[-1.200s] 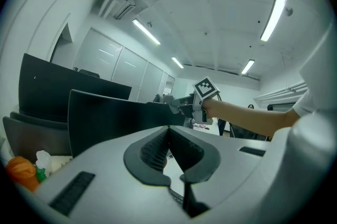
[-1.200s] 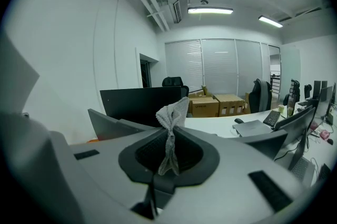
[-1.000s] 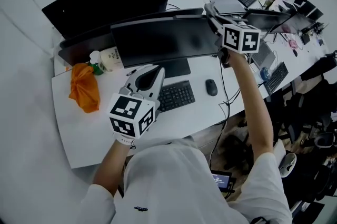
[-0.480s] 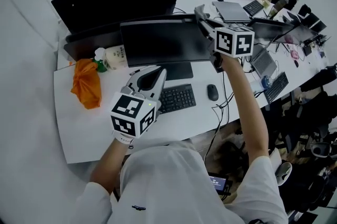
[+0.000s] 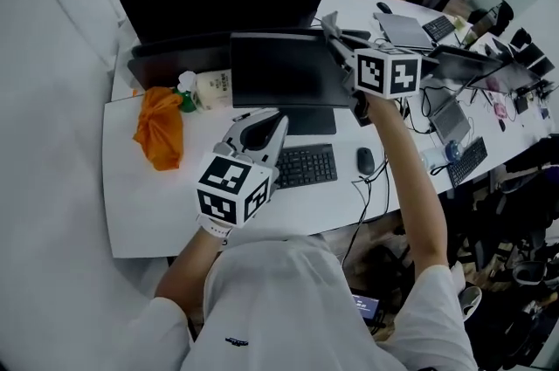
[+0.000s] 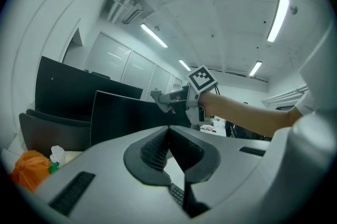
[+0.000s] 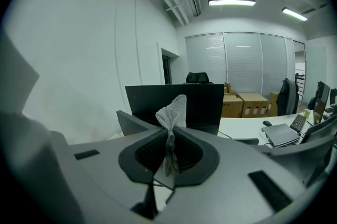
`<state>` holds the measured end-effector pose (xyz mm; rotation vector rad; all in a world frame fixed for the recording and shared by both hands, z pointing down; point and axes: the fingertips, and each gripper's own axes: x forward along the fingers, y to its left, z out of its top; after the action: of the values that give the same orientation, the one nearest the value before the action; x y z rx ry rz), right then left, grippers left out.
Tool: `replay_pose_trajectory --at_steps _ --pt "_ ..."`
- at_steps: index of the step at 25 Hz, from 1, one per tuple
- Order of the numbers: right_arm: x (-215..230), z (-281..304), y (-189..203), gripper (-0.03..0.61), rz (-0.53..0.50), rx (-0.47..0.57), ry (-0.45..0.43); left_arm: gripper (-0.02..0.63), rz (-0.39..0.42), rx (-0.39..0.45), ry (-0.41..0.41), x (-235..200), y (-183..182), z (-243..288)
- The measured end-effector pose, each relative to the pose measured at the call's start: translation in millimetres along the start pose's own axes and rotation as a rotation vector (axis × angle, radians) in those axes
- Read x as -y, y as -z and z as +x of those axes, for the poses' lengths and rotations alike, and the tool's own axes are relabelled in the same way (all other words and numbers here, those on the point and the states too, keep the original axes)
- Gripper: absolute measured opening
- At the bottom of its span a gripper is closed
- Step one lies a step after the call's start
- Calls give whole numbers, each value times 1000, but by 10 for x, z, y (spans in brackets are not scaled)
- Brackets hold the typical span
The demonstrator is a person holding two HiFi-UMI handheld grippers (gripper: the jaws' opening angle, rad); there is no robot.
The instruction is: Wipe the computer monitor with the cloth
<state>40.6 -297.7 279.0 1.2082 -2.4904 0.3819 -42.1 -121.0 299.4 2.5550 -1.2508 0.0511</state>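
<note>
Open-plan office: long white desks [image 5: 157, 203] held monitors [image 5: 279, 68], a keyboard [image 5: 306, 166], a mouse [image 5: 365, 160] and laptops [image 5: 403, 29]; an office chair [image 7: 199, 77] stood behind, strip lights [image 7: 231, 2] ran overhead.

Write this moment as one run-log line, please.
right hand-held gripper: shut on cloth, near monitor top edge | left hand-held gripper: shut, empty, near keyboard

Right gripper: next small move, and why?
Probably lower the right gripper and press the cloth against the near monitor at its top right corner. The jaws are shut on the cloth, which stands free of any screen, and the gripper hangs by that monitor's top edge.
</note>
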Motion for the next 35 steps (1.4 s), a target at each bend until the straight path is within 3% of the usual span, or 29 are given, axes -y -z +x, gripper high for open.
replay_pose_trajectory --at_steps 23,35 --pt "-1243 648 -246 29 -24 21 -178 18 -48 22 -127 -428 97 -415" --pt "-1720 871 -287 29 36 73 -252 18 -51 17 -208 -650 191 -741"
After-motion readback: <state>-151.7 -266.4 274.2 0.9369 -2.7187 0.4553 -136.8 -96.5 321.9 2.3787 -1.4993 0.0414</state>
